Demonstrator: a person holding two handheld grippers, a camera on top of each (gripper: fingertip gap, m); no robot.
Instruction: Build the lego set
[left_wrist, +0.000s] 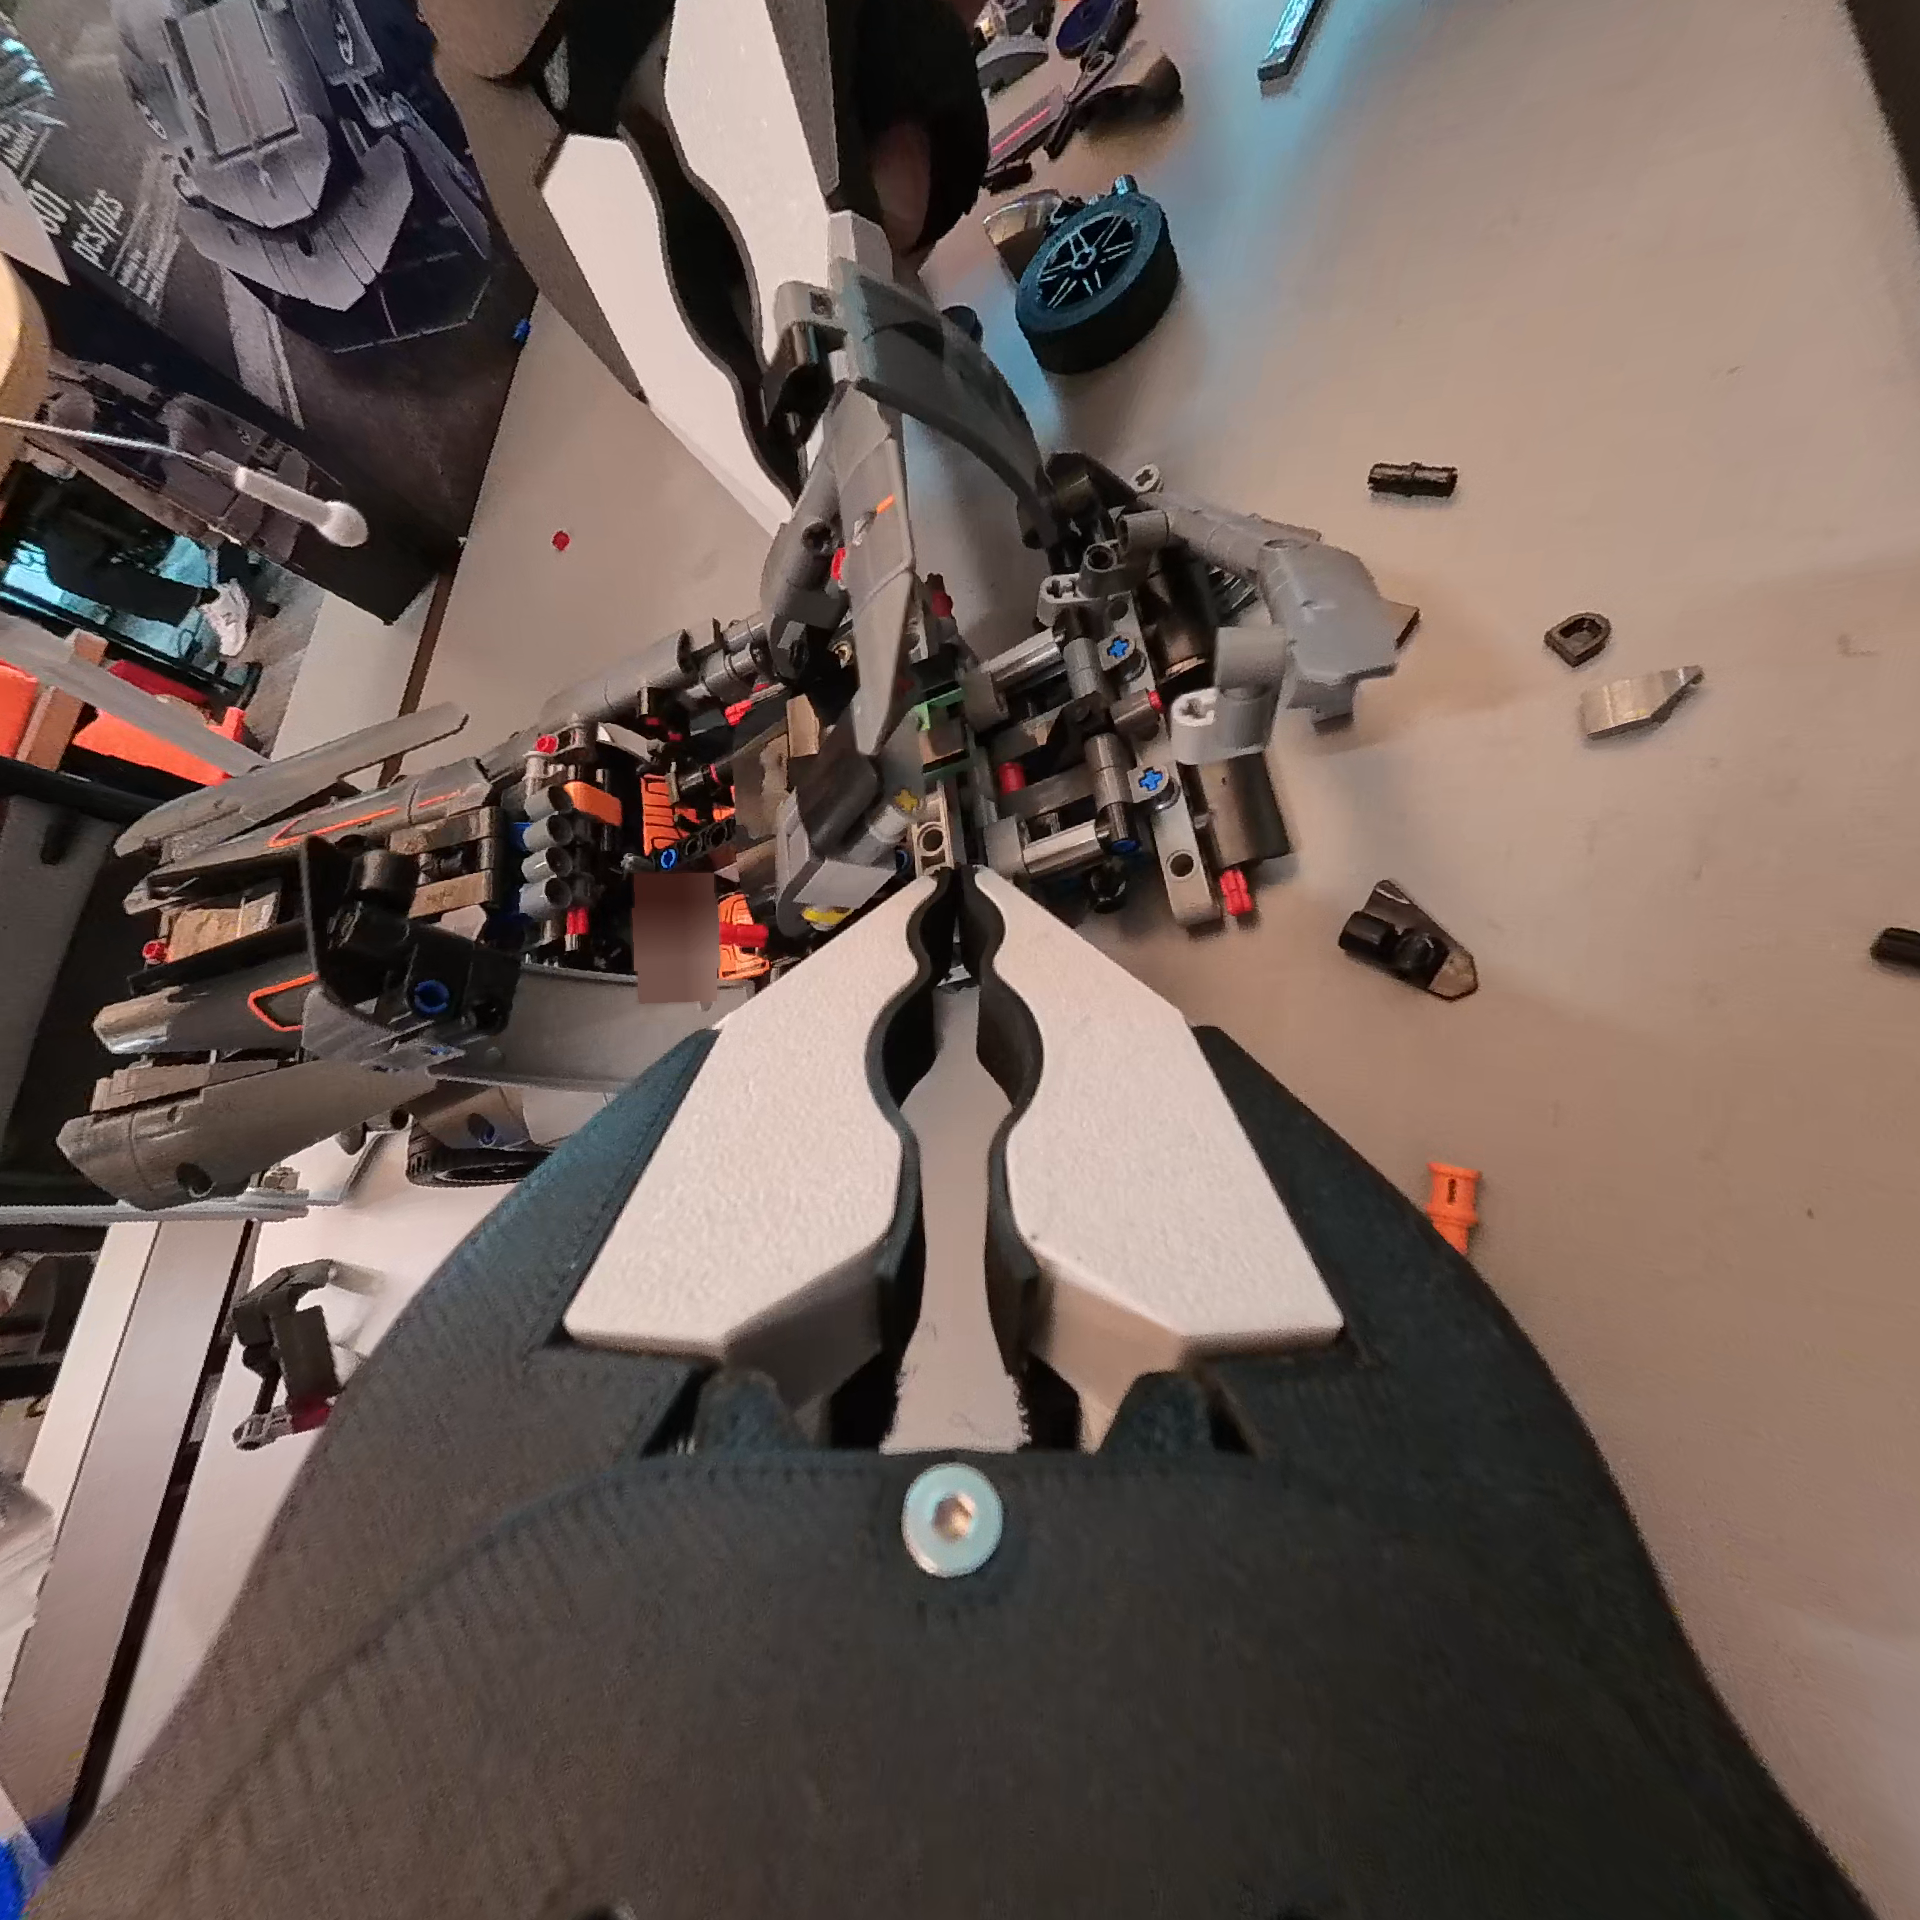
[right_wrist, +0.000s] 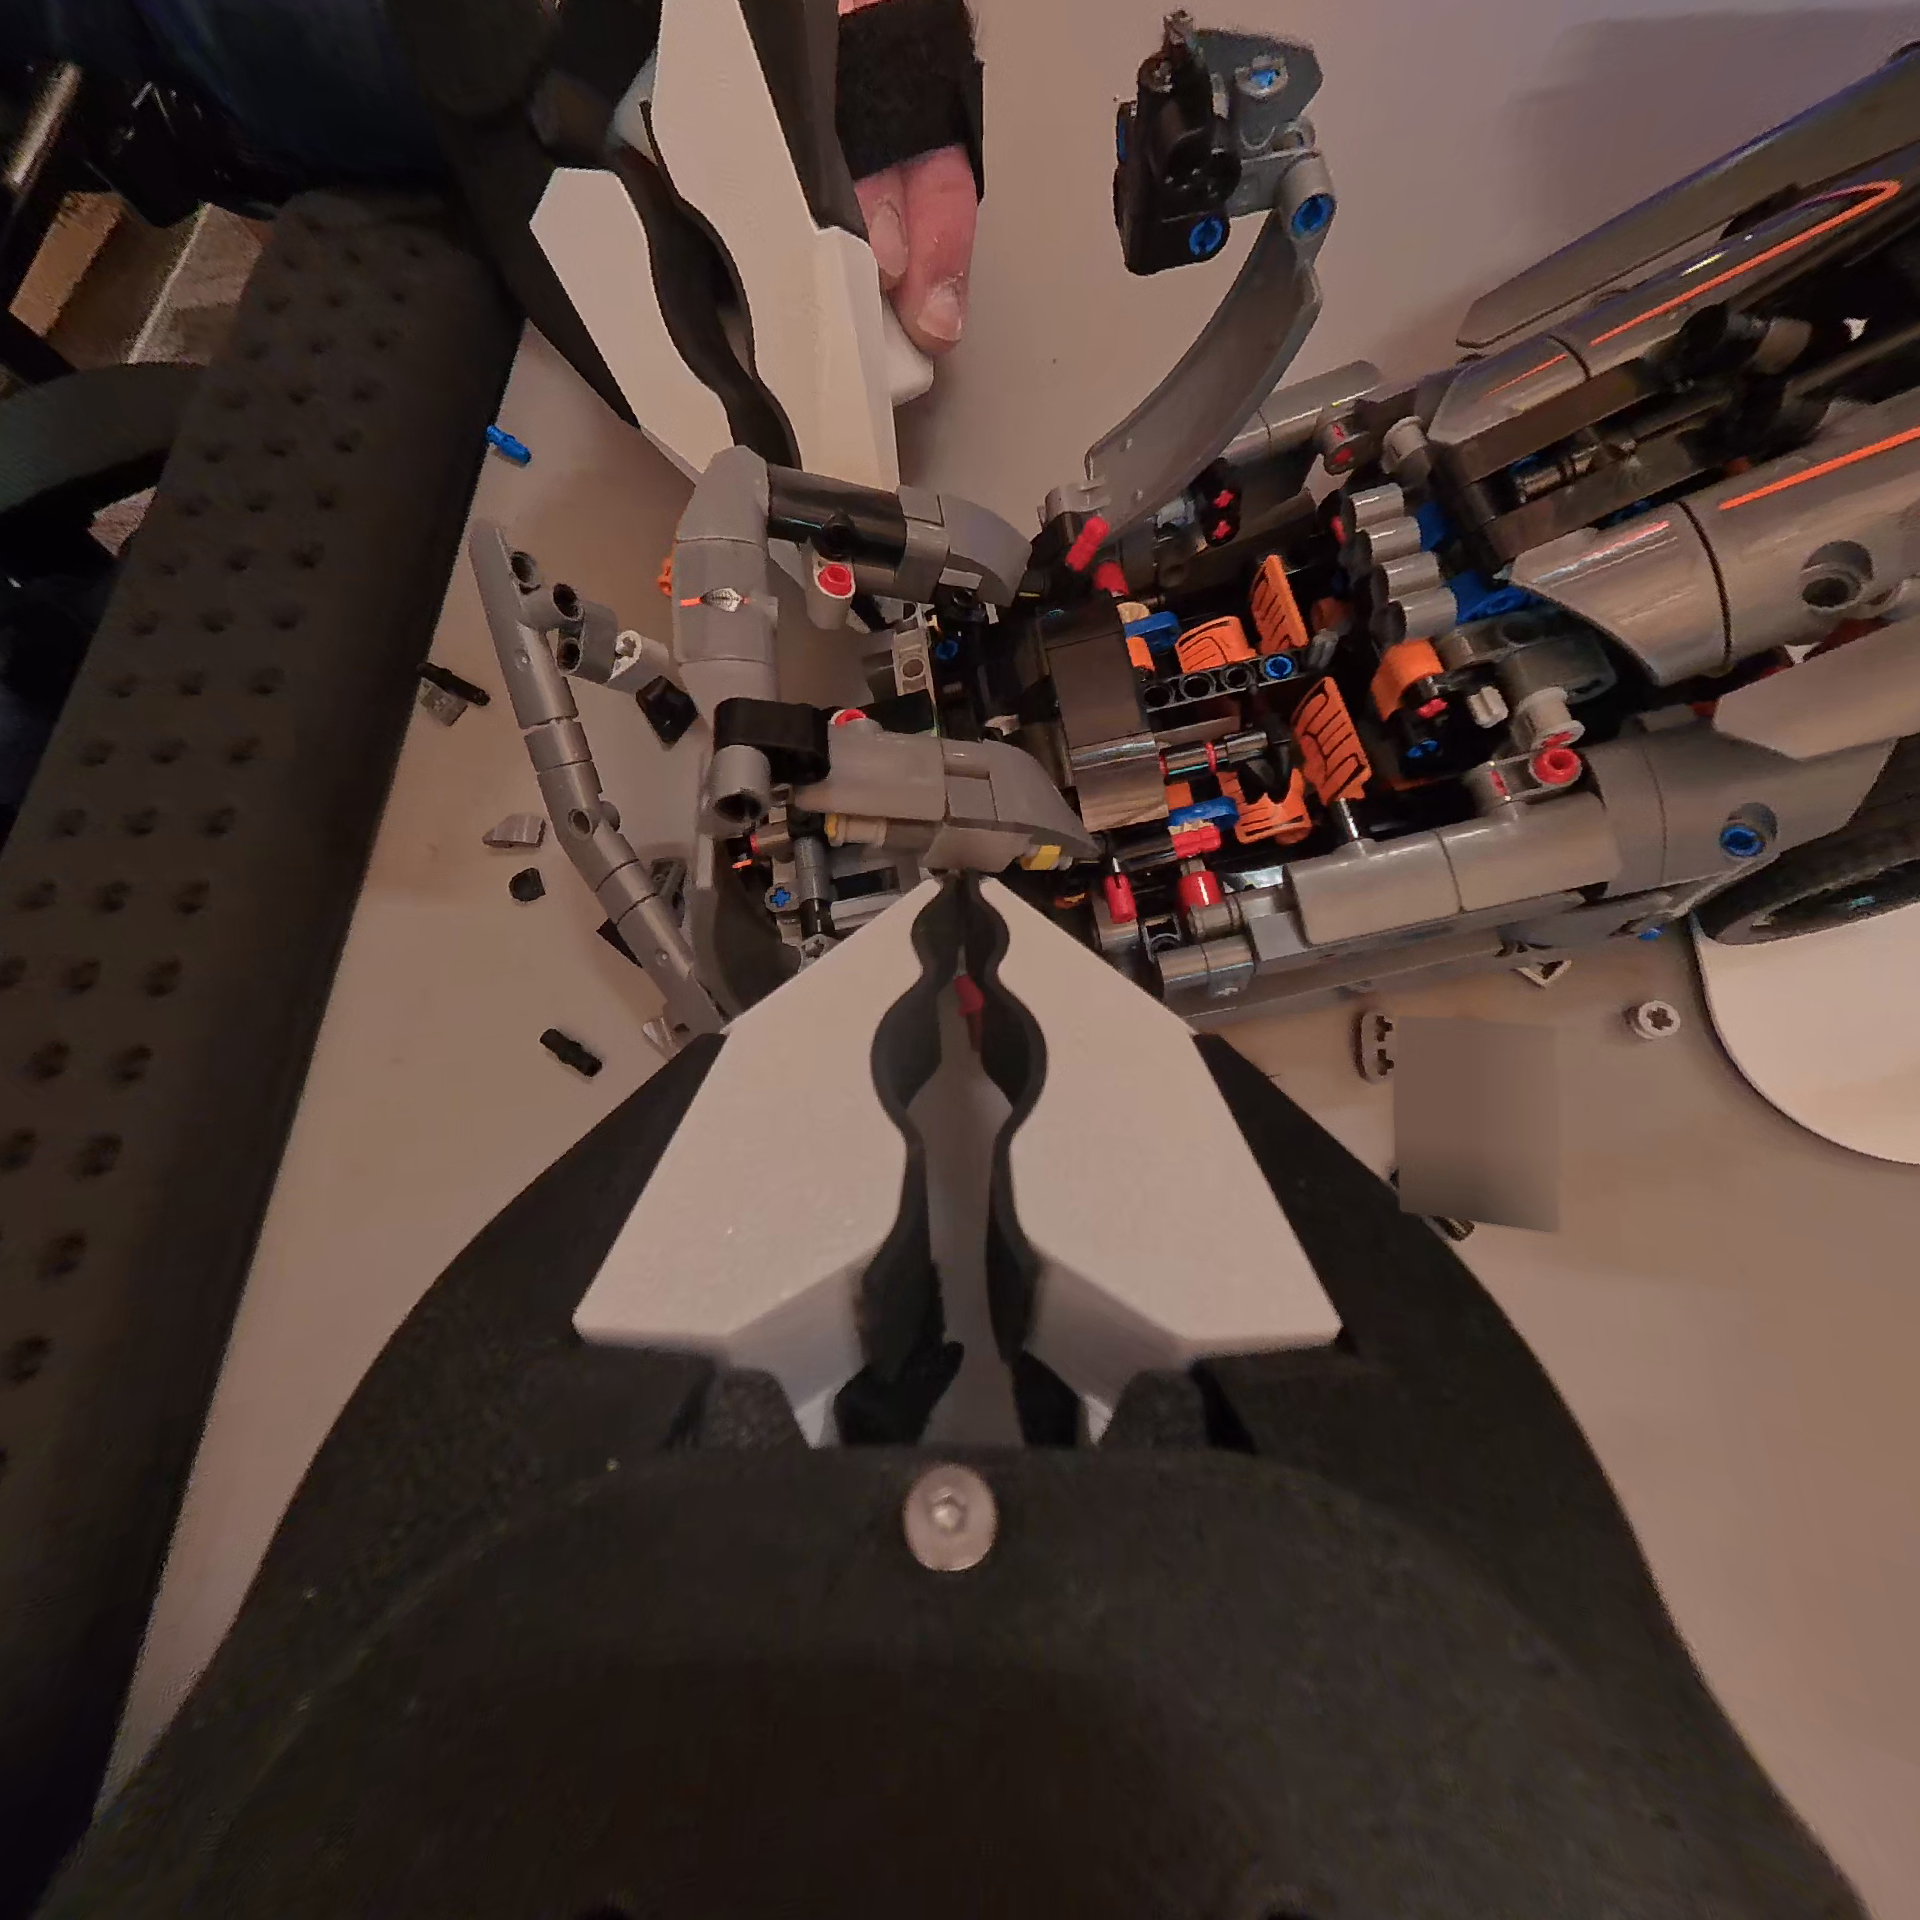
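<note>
Your left gripper (left_wrist: 957, 881) is pinched closed, tips touching the lego car (left_wrist: 644, 790) at its 12 o'clock. A loose wheel (left_wrist: 1099, 283) lies at 1 o'clock. Your right gripper (right_wrist: 958, 883) is closed too, tips meeting a grey panel (right_wrist: 935, 795) of the car, a red pin (right_wrist: 968, 1000) between its fingers

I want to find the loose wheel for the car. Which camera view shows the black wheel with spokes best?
The left wrist view: the loose wheel lies whole on the table, beyond the model car, spokes facing the camera. The right wrist view does not show that wheel.
</note>
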